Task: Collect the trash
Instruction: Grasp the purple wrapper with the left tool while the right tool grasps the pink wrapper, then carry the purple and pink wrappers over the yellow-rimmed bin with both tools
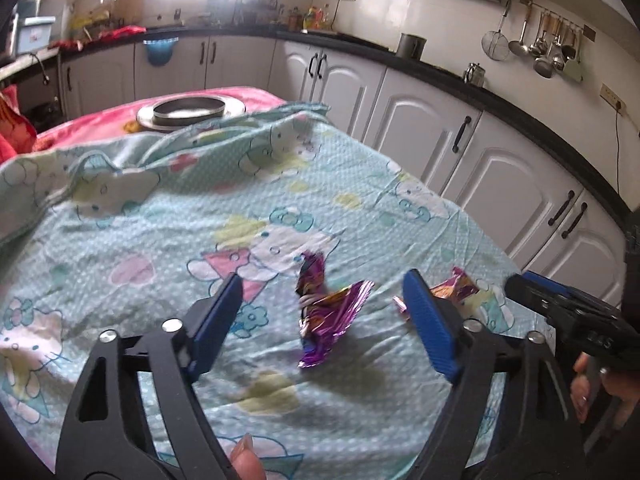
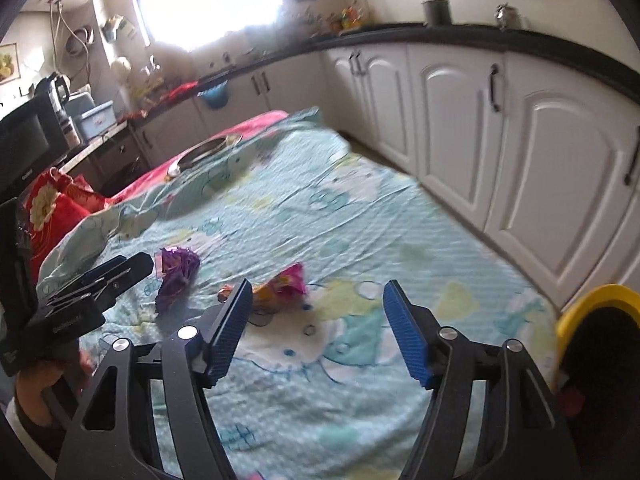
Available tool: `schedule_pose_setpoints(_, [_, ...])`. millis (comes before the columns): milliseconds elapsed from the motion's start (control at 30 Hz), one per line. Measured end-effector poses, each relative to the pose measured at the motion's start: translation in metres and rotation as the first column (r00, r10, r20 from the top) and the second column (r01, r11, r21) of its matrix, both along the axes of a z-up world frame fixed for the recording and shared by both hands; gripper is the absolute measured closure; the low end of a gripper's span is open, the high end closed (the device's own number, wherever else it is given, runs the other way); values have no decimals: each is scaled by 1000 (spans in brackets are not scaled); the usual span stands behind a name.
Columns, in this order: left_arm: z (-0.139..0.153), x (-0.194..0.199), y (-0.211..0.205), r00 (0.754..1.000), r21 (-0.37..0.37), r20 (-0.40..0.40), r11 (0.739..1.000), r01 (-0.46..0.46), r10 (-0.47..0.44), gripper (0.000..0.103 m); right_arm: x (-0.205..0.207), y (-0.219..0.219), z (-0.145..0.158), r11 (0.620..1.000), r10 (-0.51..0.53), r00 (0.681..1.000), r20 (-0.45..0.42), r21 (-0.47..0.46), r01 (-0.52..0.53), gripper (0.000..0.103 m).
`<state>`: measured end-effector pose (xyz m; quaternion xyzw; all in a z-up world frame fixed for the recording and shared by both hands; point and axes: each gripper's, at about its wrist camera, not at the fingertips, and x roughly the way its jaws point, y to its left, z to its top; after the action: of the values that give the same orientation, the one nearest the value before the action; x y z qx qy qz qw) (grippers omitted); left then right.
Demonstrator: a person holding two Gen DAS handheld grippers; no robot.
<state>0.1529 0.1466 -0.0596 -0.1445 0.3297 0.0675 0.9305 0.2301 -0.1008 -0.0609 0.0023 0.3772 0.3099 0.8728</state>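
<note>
**Left gripper (image 1: 324,320) wide over purple wrapper**

Spread apart, blue pads (image 1: 218,322) flanking a crumpled purple foil wrapper (image 1: 326,312) on the Hello Kitty sheet (image 1: 240,208). Right gripper (image 2: 318,328) gaping too, empty, near a pink-orange wrapper (image 2: 286,286). Yellow-rimmed bin (image 2: 596,320) at the bed's edge. Lettering on the gripper bodies too blurred to read.

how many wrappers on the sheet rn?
2. Purple wrapper lies between the open left gripper fingers; pink-orange wrapper lies beside it, ahead of the open right gripper. Folds may hide more.
</note>
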Motion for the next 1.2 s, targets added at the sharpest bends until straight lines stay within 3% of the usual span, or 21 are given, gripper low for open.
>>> schedule_pose_setpoints(333, [-19,17,7,997,-99,-47,994,48,-53,42,27,41,-28,999,37,992,-123,8,-36,48])
schedule_pose_setpoints(400, [-23,21,8,997,-117,-54,992,55,-61,46,31,43,-37,999,39,987,-154,7,-39,64])
schedule_pose_setpoints(533, [-30,29,8,995,-147,-77,987,59,-71,63,27,42,-41,998,62,986,-158,28,-58,75])
schedule_pose_setpoints(633, [-32,30,6,994,-149,-85,987,62,-75,69,20,39,-40,997,76,986,-148,29,-72,83])
schedule_pose_setpoints(733, [-33,30,4,993,-145,-89,987,69,-83,76,9,33,-39,996,83,989,-126,22,-81,85])
schedule_pose_setpoints(1200, [-12,25,-48,983,-98,-46,980,172,-177,80,-37,-47,-20,999,-26,999,-27,37,27,85])
